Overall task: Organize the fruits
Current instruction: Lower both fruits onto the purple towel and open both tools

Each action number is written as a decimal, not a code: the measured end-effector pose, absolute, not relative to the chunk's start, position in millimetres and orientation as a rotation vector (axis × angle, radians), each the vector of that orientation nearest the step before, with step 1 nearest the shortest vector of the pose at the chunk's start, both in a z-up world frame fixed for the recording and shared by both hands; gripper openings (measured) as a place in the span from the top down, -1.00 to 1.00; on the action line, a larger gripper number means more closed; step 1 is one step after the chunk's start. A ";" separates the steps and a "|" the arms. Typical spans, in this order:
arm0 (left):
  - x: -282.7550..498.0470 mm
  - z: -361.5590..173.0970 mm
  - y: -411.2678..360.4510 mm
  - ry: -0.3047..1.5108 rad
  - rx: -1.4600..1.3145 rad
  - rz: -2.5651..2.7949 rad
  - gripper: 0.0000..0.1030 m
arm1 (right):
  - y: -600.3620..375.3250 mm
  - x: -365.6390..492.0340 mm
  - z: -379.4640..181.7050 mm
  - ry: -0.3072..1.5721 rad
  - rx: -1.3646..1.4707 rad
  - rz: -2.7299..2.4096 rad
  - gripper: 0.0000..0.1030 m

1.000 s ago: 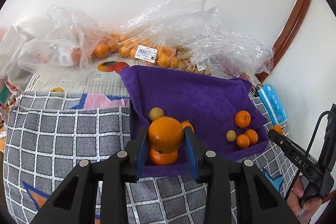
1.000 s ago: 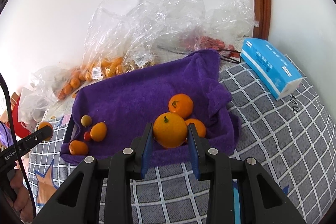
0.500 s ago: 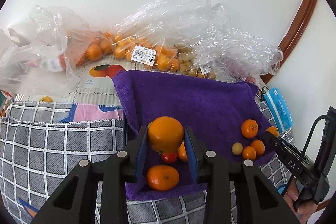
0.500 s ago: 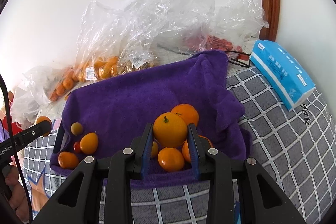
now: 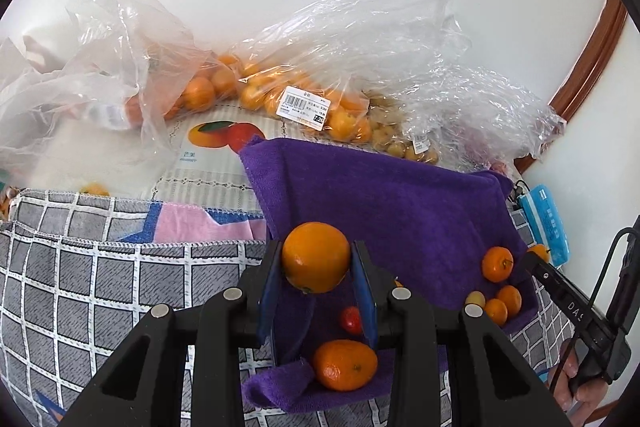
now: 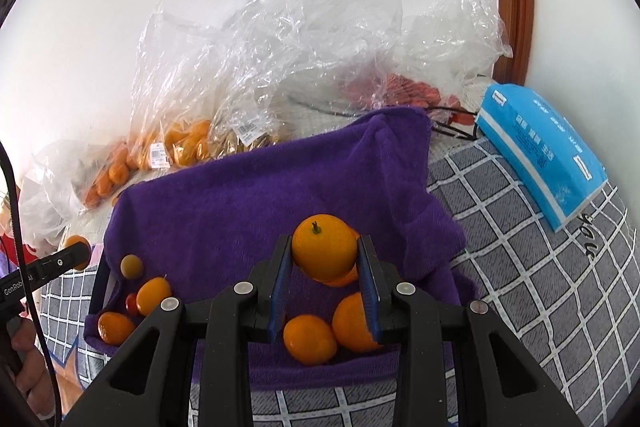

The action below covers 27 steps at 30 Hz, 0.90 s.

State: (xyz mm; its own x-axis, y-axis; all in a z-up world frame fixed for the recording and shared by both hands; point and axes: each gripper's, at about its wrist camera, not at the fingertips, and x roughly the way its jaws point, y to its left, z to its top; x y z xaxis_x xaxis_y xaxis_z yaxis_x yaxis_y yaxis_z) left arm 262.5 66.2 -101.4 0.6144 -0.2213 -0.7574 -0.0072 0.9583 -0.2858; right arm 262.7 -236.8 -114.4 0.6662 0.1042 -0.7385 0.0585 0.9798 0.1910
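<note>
The left gripper (image 5: 316, 283) is clamping an orange (image 5: 316, 257) above the purple towel (image 5: 392, 211); the right gripper (image 6: 324, 277) is clamping a stemmed orange (image 6: 324, 247) there. Only the left view is showing a mango-printed box (image 5: 218, 147); only the right, red fruit (image 6: 412, 93) inside a bag.

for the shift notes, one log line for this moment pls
left gripper: shut on orange | right gripper: shut on orange | both over purple towel

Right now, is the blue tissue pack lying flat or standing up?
Lying flat. The tissue pack rests on its broad side on the checked cloth, beside the purple towel.
</note>
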 end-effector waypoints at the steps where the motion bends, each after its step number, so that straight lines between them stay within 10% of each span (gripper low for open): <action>1: 264.2 -101.6 64.6 0.905 -0.273 -0.130 0.38 | -236.4 264.0 -115.2 0.842 0.206 0.030 0.38; 27: 281.4 -129.8 10.4 0.967 -0.215 -0.186 0.38 | -208.1 264.8 -154.8 0.916 0.137 0.128 0.38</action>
